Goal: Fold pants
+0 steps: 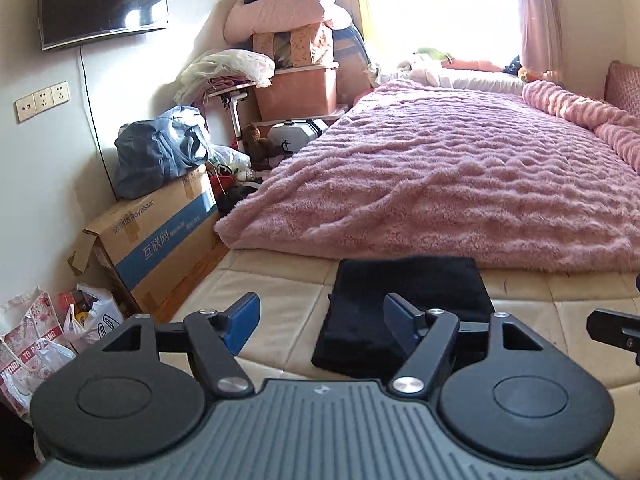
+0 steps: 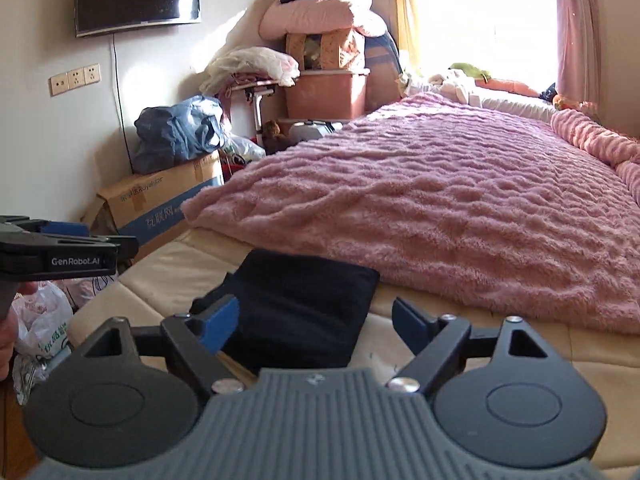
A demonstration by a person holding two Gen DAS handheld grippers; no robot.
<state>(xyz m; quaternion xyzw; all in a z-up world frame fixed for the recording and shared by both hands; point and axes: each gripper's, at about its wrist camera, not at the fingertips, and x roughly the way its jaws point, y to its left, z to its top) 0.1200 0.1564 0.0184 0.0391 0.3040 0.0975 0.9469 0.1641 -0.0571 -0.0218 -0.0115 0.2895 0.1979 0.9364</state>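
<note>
The pants (image 1: pixel 408 300) look like soft, matt black cloth, lying on a smooth beige padded mattress (image 1: pixel 280 300) – leather-like, faintly creased. Farther off, the pink blanket (image 1: pixel 460 184) is shaggy, rippled plush. At the left, a cardboard box (image 1: pixel 160 236) is dull brown paperboard, the TV (image 1: pixel 102 0) glossy – and the gripper fingers (image 1: pixel 402 320) matt blue plastic.

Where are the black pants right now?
Both wrist views show the folded pants lying on the cream mattress, just before the pink blanket's near edge.
</note>
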